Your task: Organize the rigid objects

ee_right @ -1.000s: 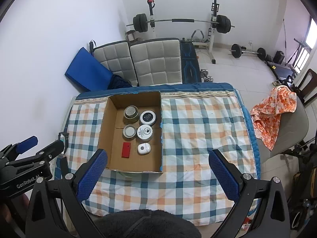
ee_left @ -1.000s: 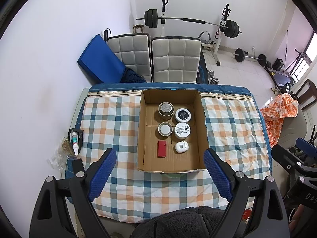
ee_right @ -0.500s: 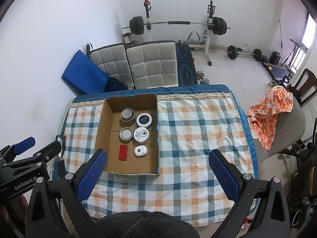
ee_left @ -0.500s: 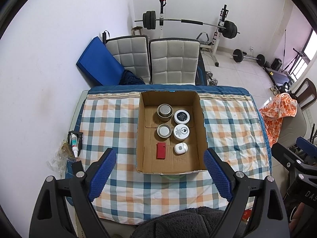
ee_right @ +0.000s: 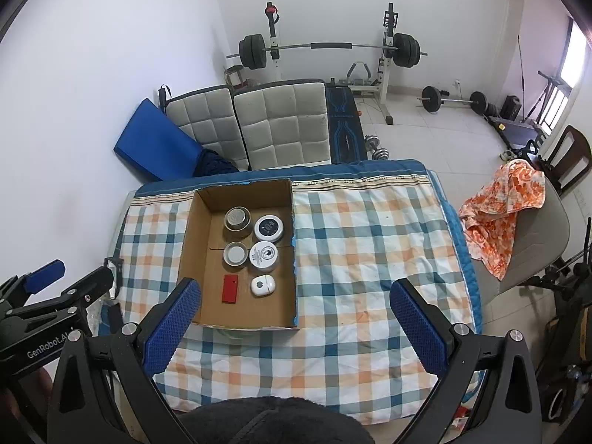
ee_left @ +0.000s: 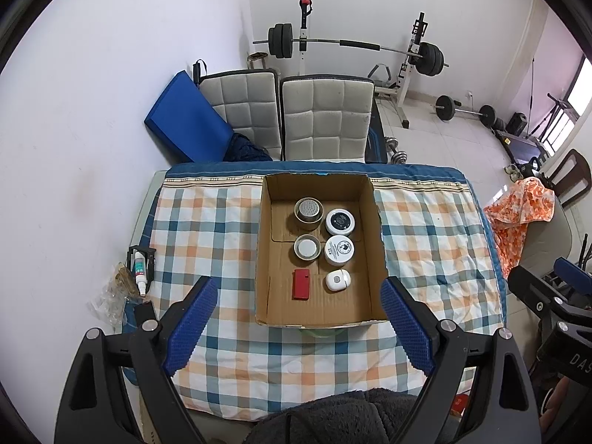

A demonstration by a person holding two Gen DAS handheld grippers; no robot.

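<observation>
An open cardboard box (ee_left: 373, 229) (ee_right: 192, 236) sits on the checked tablecloth (ee_left: 207, 244) (ee_right: 370, 259). Inside it lie a metal strainer cup (ee_left: 309, 211) (ee_right: 237, 219), a black-lidded white jar (ee_left: 340, 221) (ee_right: 269, 228), a small metal tin (ee_left: 307, 247) (ee_right: 235, 254), a white-lidded jar (ee_left: 339, 249) (ee_right: 263, 254), a red flat case (ee_left: 300, 283) (ee_right: 230, 288) and a small white device (ee_left: 337, 280) (ee_right: 262, 285). My left gripper (ee_left: 298, 327) and right gripper (ee_right: 294, 325) are open and empty, high above the table's near edge.
A small white bottle in a black holder (ee_left: 140, 266) and crumpled plastic (ee_left: 111, 296) lie at the table's left edge. Two padded chairs (ee_left: 325, 118) stand behind the table. An orange cloth drapes a chair (ee_right: 507, 207) on the right. A barbell rack (ee_right: 325, 48) stands at the back.
Both grippers have risen and drawn back a little, so the table and box look smaller and farther. Nothing on the table has moved.
</observation>
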